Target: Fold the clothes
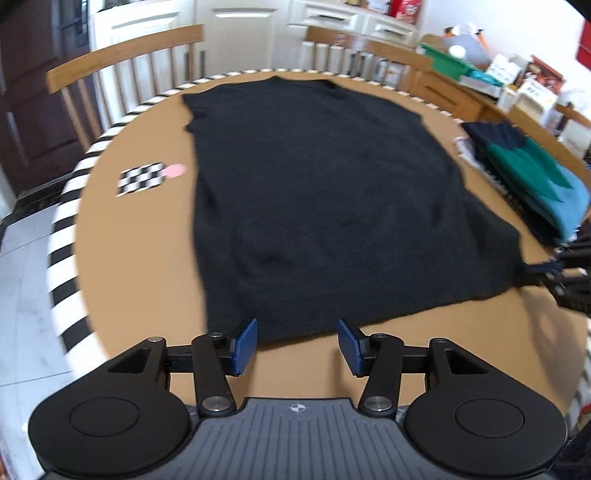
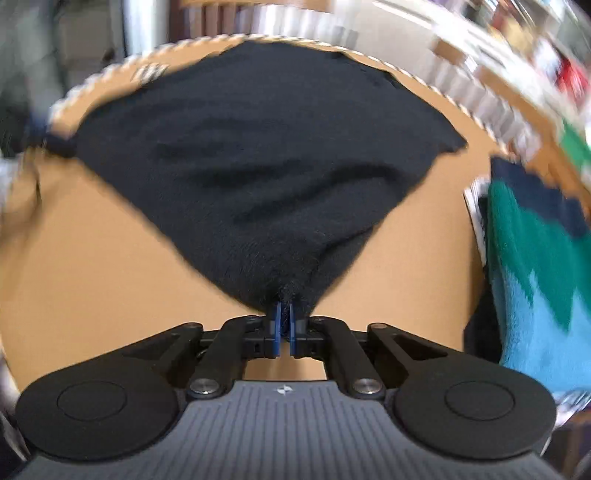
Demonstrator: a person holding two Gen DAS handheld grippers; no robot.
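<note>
Our right claw is clamping a corner of the black garment lying ahead on the counter; our left claw is hovering apart, empty, at its near hem.

Motion blur smeared the shelves and the chair beyond the table in the right wrist view. The folded green-and-blue pile ran off the right edge. In the left wrist view, the cluttered sideboard was too soft to read.
</note>
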